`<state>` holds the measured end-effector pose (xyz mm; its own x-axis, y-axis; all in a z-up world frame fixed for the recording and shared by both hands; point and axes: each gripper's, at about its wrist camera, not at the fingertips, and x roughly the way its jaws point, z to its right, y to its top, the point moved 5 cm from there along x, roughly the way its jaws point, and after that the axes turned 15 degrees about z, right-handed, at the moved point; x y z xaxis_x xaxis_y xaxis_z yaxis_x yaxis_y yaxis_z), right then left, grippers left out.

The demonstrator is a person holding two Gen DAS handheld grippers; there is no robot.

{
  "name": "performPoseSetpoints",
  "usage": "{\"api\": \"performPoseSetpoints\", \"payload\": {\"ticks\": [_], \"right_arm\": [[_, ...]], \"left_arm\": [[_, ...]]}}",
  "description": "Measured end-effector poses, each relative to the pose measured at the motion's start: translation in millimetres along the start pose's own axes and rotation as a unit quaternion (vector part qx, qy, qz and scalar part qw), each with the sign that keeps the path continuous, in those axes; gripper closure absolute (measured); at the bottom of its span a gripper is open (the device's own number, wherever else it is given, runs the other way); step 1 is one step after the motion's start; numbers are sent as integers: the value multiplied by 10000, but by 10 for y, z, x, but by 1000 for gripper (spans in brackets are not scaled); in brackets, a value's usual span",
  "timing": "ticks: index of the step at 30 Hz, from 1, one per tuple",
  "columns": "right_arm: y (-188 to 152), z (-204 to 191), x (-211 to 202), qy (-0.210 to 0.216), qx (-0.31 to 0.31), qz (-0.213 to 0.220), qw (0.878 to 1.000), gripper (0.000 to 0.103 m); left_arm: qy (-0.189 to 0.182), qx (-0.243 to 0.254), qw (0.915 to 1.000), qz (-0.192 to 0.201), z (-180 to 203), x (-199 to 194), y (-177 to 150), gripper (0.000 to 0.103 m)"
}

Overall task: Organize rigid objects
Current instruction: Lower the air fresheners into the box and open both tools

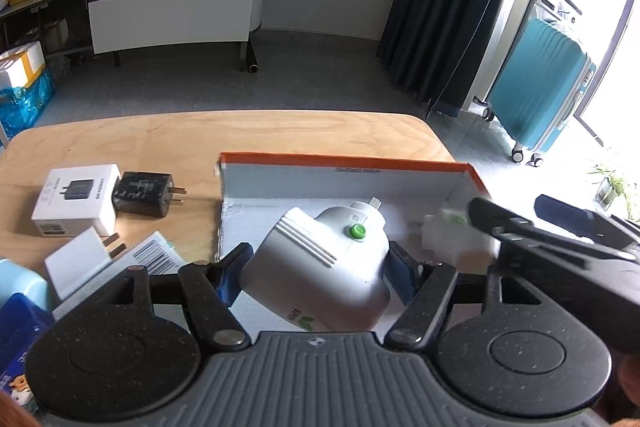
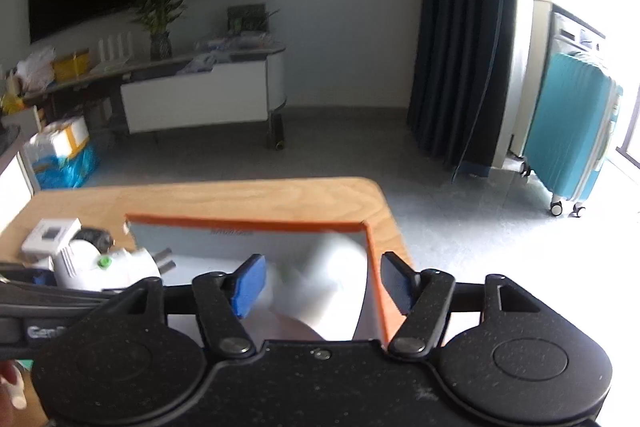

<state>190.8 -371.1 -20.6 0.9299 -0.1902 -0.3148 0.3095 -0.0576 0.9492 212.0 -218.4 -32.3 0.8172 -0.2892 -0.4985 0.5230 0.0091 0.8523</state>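
Plug adapter (image 1: 320,267), white and ribbed with a green button, is pinched in the left gripper (image 1: 318,277) over the orange-rimmed box (image 1: 344,163). Right gripper (image 2: 320,287) fingers are spread, with a blurry white object (image 2: 320,279) between them.

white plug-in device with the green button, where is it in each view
Left wrist: white plug-in device with green button sits centre, clamped in the left gripper.
Right wrist: far left, beside the box.
Shared landmark: orange-rimmed cardboard box.

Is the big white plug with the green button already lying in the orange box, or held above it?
Held: the left hand-held gripper clamps the white plug over the orange box.
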Motion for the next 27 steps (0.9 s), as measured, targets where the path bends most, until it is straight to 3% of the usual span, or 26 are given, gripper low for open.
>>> {"api": "performPoseSetpoints", "payload": {"ticks": [2,7,9,11,15,27], "right_arm": [[32,67,-86,127,190,125,9997,22],[152,171,-342,-97,226,411,9989,21],[173,189,-434,-99,241,453,9986,21],[189,192,-514,-100,213,467,9986,21],[206,178,-621,-110,212,471,9986,21],[174,-3,-903,-116,346,380,9986,15]], "left_arm": [[-29,-6,10000,-25,18,30,-1,31],[-264,-121,9995,-113,122,103,-20,32],[-482,-183,9986,-135,200,107,-19,17],[-510,-107,9986,-25,255,56,-10,11],[-378,170,9991,-28,273,-72,-16,10],[276,311,9991,-122,-16,-540,22,1]]}}
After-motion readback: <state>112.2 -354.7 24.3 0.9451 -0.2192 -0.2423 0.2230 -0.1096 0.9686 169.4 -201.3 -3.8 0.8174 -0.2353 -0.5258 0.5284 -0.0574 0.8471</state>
